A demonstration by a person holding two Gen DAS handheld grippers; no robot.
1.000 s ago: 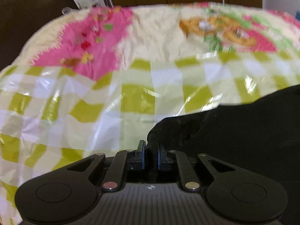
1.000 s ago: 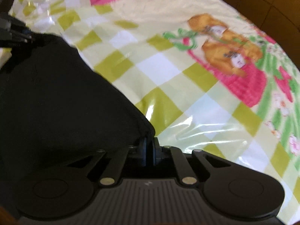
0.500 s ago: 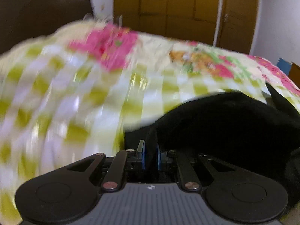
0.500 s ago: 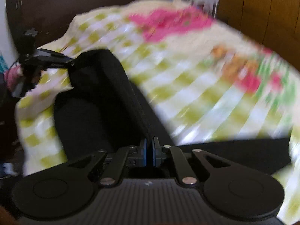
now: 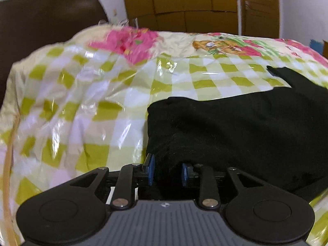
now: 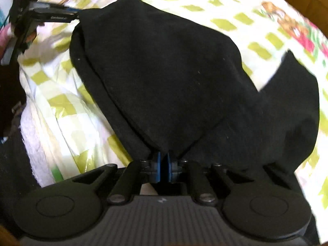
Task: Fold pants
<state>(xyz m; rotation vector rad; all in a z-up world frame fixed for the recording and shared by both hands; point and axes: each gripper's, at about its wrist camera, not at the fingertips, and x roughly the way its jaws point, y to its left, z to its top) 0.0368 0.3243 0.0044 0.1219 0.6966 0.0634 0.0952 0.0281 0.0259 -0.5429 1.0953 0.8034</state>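
The black pants (image 5: 235, 127) lie folded over on the checked bedspread (image 5: 86, 94). My left gripper (image 5: 167, 171) has its blue pads apart, with a corner of the black cloth lying between them. My right gripper (image 6: 163, 166) is shut on the near edge of the pants (image 6: 164, 78), with cloth pinched between its blue pads. The left gripper also shows in the right wrist view (image 6: 51, 14) at the far left corner of the pants. One pant end (image 6: 295, 94) sticks out to the right.
The bed is covered by a glossy green-and-white checked sheet with pink bear prints (image 5: 223, 45). A dark headboard (image 5: 41, 18) stands at the left and brown wooden wardrobe doors (image 5: 194, 4) behind. The bed edge (image 6: 34, 135) drops off at the left.
Both grippers have swung the pants over and down onto the bed, so a folded layer now lies flat. My left gripper's pads have opened; the right stays shut on the cloth.
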